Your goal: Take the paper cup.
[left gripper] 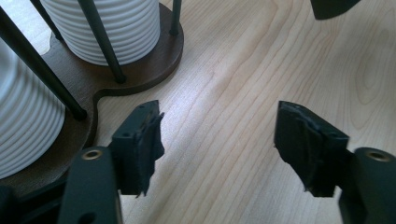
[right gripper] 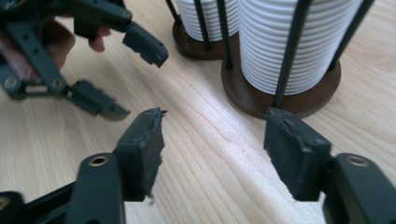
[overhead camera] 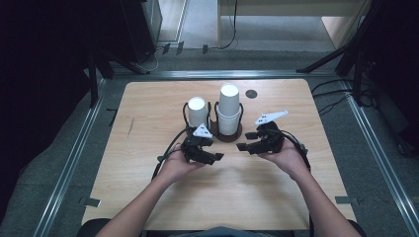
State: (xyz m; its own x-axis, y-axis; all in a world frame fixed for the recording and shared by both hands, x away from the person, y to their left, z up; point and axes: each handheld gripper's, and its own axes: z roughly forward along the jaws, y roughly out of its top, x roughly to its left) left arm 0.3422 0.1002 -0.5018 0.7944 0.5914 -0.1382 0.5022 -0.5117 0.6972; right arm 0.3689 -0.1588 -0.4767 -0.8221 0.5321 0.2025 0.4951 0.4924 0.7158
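Two stacks of white ribbed paper cups stand upside down in a dark wooden holder with black rods at the table's middle: a shorter stack (overhead camera: 197, 112) on the left and a taller stack (overhead camera: 229, 115) on the right. My left gripper (overhead camera: 213, 156) sits just in front of the shorter stack, open, nothing between its jaws. My right gripper (overhead camera: 247, 141) hovers to the right of the holder's base (overhead camera: 228, 137), also open and empty. In the left gripper view the jaws (left gripper: 219, 149) frame bare wood beside the base (left gripper: 100, 86). The right gripper view has its jaws (right gripper: 215, 149) pointing toward the taller stack (right gripper: 292, 42) and the left gripper (right gripper: 126, 70).
A light wooden table (overhead camera: 148, 173) carries a small dark round disc (overhead camera: 251, 94) behind the cups. Metal rails run along both sides of the table, and cables and dark stands lie on the floor beyond. The person's forearms enter from the front edge.
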